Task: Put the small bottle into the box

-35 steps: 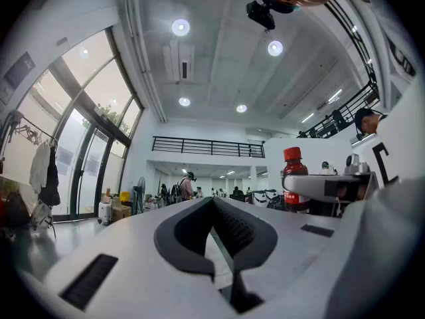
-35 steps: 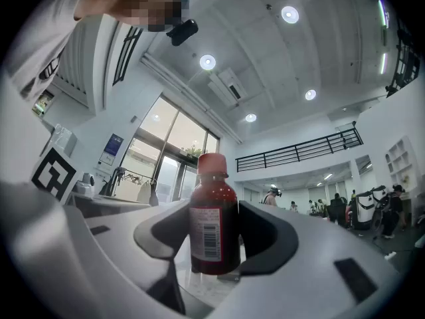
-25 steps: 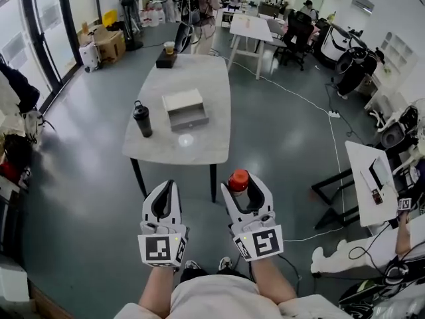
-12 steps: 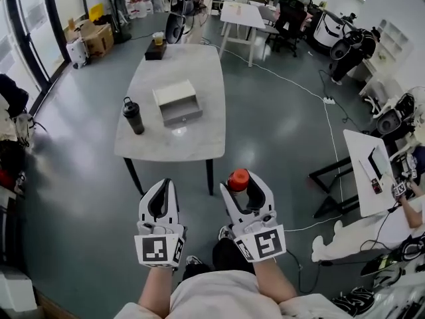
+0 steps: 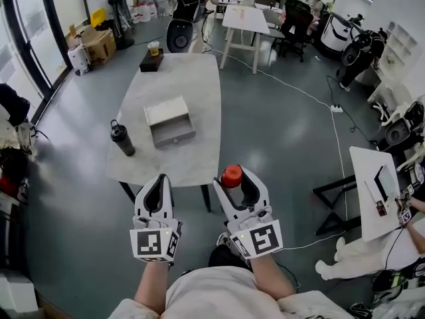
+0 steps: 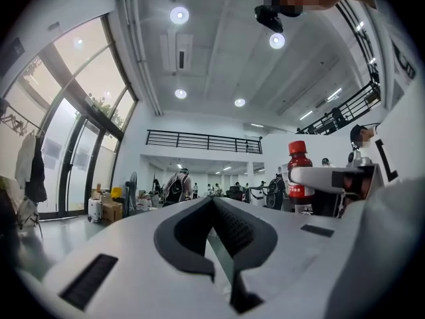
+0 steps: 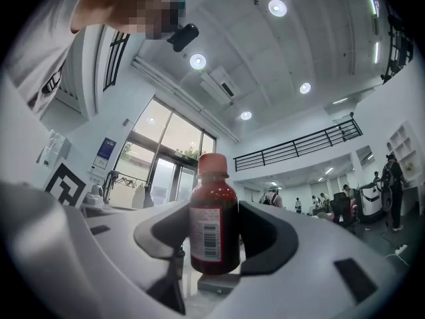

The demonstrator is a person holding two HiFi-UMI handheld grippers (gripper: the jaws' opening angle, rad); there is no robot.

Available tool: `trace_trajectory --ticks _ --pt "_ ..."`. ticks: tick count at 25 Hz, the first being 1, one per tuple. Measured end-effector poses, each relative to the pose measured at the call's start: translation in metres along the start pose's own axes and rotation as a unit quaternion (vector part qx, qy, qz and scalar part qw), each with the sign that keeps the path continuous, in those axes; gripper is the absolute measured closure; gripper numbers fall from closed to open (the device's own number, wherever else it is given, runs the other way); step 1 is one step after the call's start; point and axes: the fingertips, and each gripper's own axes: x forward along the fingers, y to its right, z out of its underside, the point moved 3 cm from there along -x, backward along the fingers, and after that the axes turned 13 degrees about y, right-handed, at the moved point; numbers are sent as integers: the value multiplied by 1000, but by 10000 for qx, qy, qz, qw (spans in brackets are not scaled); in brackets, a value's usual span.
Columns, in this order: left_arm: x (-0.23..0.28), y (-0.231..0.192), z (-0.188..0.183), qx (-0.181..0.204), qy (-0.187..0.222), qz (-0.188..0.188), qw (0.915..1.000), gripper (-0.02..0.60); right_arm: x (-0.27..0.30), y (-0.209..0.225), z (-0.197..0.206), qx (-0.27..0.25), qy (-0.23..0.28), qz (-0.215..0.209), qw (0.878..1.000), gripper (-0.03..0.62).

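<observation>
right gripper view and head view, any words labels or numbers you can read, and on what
Small bottle label: barcode only; its print is too blurred to read.
Marker cube: black square pattern, no words.
Blue wall sign: too small to read.

Small bottle [image 5: 231,175] body behind right hand-held gripper [image 5: 234,177]

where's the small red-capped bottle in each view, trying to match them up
Head view: bottle at lower centre, gripped in the right gripper.
Left gripper view: bottle upright at right of centre.
Right gripper view: bottle dead centre, between the jaws.
Shared landmark: the right gripper that holds it.
</observation>
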Motion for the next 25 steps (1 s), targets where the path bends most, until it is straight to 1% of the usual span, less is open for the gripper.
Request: trace_trajectory --ticks 3,6,10,14,18,22,25 --pt "37 18 10 146 -30 -27 9999 560 17 38 5 58 26 -142 9999 359" --pt "70 35 26 180 -151 -149 9996 560 25 75 17 162 22 -217 9996 359" --pt "94 41 38 264 -263 -325 9988 560 37 105 38 412 -85 -344 9985 359" --pt "105 32 54 358 -479 -521 9968 560 51 117 58 645 -186 -540 9963 359" --pt "122 23 80 350 -630 -704 9949 560 68 129 85 759 -328 -662 9944 359" --pt "152 0 105 186 -765 -854 9932 560 102 143 114 824 -540 -767 9922 359" --pt "180 -23 123 99 -855 -991 9913 560 137 147 134 866 -666 -1043 9885 359"
